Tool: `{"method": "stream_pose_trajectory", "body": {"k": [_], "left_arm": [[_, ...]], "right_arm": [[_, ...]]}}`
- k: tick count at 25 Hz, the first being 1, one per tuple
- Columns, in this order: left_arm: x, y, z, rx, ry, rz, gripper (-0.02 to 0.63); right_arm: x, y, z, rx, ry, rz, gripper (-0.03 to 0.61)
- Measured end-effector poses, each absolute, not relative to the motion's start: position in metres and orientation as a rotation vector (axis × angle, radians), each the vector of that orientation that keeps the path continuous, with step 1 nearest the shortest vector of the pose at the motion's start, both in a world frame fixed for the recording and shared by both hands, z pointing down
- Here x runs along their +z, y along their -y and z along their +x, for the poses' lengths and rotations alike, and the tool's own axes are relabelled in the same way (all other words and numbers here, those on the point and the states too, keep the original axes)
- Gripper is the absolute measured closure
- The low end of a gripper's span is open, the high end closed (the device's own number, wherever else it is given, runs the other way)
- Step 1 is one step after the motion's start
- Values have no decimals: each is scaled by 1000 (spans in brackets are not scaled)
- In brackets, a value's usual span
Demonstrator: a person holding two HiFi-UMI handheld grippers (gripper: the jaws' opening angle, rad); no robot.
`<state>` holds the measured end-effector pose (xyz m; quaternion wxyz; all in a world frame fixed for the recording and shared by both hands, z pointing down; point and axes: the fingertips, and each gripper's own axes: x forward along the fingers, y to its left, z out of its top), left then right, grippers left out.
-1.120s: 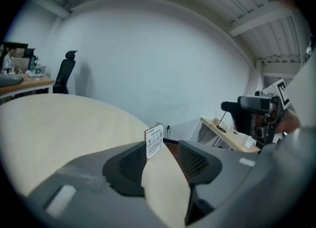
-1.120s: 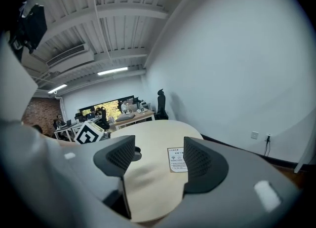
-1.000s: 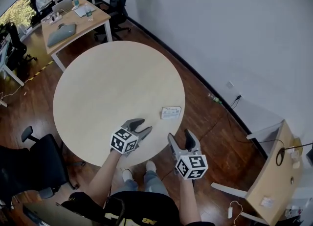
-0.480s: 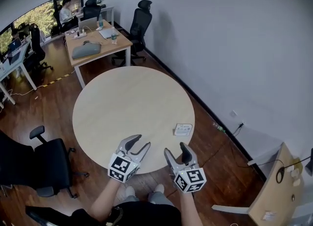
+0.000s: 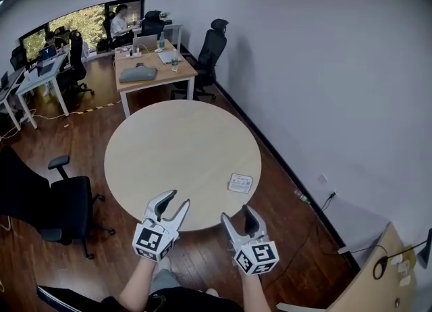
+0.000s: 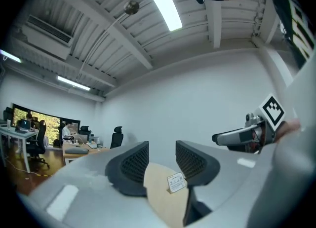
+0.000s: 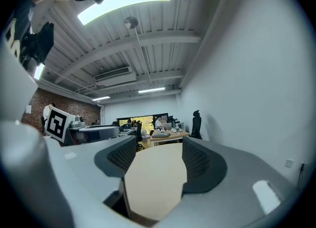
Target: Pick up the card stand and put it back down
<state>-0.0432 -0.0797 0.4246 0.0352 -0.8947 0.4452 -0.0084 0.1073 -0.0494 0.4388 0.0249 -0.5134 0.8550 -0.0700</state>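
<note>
Card stand not picked up yet, approach step going on

The card stand (image 5: pixel 239 183) is sitting near the right edge of the round table (image 5: pixel 169 142), well apart from both claws. The left gripper (image 5: pixel 177 199) and right gripper (image 5: pixel 237 213) are hovering at the near edge, jaws apart and empty, just been narrowing. Next, I'm guessing, reaching farther in to straddle it.

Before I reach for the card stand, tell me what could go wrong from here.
The card stand sits close to the round table's right edge, so a nudge could push it onto the floor. It looks small and light; a clumsy pinch may tip it over.
</note>
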Motion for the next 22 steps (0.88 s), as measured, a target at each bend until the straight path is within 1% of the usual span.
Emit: {"method": "stream_pose_trajectory", "body": {"k": [4, 6, 8, 9, 12, 13, 15, 16, 17, 18, 22], "left_arm": [[427, 29, 0, 14, -1408, -2785, 440], [439, 15, 22, 27, -1435, -2824, 440], [463, 2, 41, -17, -1443, -2849, 443], [472, -3, 51, -45, -1441, -2851, 469], [471, -13, 75, -77, -1400, -2846, 469], [464, -16, 78, -63, -1385, -2839, 465], [450, -21, 76, -19, -1397, -2811, 454], [445, -22, 72, 0, -1416, -2806, 453], [443, -22, 69, 1, -1423, -2806, 435], [442, -23, 66, -12, -1413, -2805, 416], [432, -32, 56, -17, -1440, -2775, 416]], "right_arm": [[473, -1, 172, -257, -2675, -1710, 291], [488, -17, 189, -285, -2694, -1761, 291], [491, -37, 200, -329, -2660, -1757, 291], [488, -47, 206, -327, -2635, -1763, 293], [473, -54, 228, -255, -2579, -1877, 295], [467, -56, 232, -222, -2581, -1934, 293], [452, -61, 232, -125, -2602, -2009, 241], [445, -63, 230, -82, -2605, -2019, 224], [440, -64, 227, -59, -2600, -2015, 213], [436, -66, 224, -53, -2596, -2005, 212], [430, -61, 207, -51, -2614, -1964, 212]]}}
